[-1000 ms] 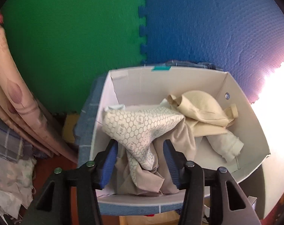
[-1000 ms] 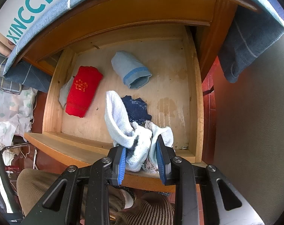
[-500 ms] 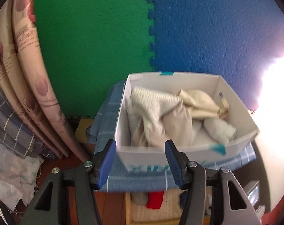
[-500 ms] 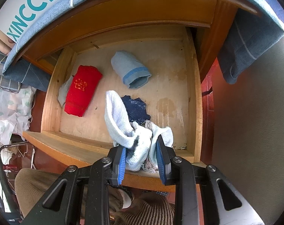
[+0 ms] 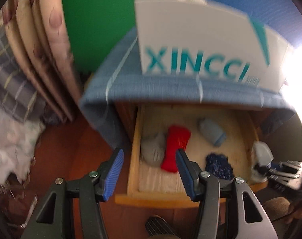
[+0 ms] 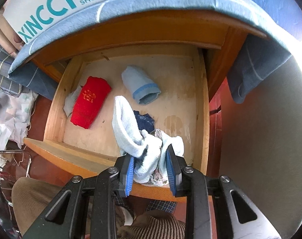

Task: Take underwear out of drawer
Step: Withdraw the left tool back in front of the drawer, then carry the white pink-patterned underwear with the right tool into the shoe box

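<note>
An open wooden drawer (image 6: pixel 57 103) (image 5: pixel 134 159) holds rolled garments: a red one (image 6: pixel 90 104) (image 5: pixel 176 146), a light blue one (image 6: pixel 141 86) (image 5: pixel 211 132), a dark blue one (image 6: pixel 145 120) (image 5: pixel 218 166) and a grey one (image 6: pixel 71 101) (image 5: pixel 154 149). My right gripper (image 6: pixel 150 170) is shut on a pale blue-white piece of underwear (image 6: pixel 129 133) above the drawer's front right corner; that bundle (image 5: pixel 261 157) also shows at the right of the left wrist view. My left gripper (image 5: pixel 149 171) is open and empty, above the drawer's front left.
A white XINCCI shoe box (image 5: pixel 190 43) (image 6: pixel 51 4) with beige clothes stands on a blue cloth (image 5: pixel 131 83) over the cabinet top. Curtains (image 5: pixel 41 45) and checked fabric hang at the left. A person's brown-trousered knees (image 6: pixel 31 195) are below the drawer front.
My left gripper let go of the patterned cloth in the box, drew back and sank until the open drawer came into view. My right gripper kept still with its bundle.
</note>
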### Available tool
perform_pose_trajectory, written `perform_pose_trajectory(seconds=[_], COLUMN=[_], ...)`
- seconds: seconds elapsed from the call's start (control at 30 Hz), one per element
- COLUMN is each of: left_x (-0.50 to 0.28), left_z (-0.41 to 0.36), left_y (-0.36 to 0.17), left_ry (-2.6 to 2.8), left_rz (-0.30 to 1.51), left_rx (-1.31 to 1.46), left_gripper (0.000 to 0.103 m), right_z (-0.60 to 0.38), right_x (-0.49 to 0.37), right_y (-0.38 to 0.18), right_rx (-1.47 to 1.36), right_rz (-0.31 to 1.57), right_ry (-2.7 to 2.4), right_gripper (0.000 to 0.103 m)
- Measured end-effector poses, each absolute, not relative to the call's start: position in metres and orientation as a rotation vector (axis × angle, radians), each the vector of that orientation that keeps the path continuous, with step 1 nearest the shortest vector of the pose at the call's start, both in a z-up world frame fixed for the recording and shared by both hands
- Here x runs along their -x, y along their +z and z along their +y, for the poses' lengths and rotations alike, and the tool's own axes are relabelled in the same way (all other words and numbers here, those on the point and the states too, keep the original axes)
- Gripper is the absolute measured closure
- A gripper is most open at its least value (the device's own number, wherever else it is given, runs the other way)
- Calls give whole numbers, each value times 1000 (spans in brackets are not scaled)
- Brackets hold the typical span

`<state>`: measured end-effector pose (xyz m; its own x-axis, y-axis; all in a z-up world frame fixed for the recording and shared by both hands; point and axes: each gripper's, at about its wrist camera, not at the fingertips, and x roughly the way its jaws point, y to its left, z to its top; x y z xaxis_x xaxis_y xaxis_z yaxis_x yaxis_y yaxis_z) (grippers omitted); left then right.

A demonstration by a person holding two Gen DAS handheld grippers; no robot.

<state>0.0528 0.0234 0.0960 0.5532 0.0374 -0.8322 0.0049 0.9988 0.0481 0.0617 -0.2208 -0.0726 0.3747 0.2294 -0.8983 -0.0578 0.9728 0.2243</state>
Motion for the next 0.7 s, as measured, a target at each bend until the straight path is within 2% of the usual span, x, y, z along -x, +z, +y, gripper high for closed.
perform_pose_trajectory(seconds=[0.23, 0.7], left_x=[-39, -42], left_z=[24, 20], left_y=[51, 49], left_ry=[40, 44], left_rz=[1051, 1045], left_rx=[-5, -5], left_gripper=[47, 47], right_z=[-220, -232], right_x=[-58, -47], right_y=[-52, 40], right_rx=[-149, -115], right_rz=[1142, 998], right_ry=[187, 226], right_gripper=[77, 77])
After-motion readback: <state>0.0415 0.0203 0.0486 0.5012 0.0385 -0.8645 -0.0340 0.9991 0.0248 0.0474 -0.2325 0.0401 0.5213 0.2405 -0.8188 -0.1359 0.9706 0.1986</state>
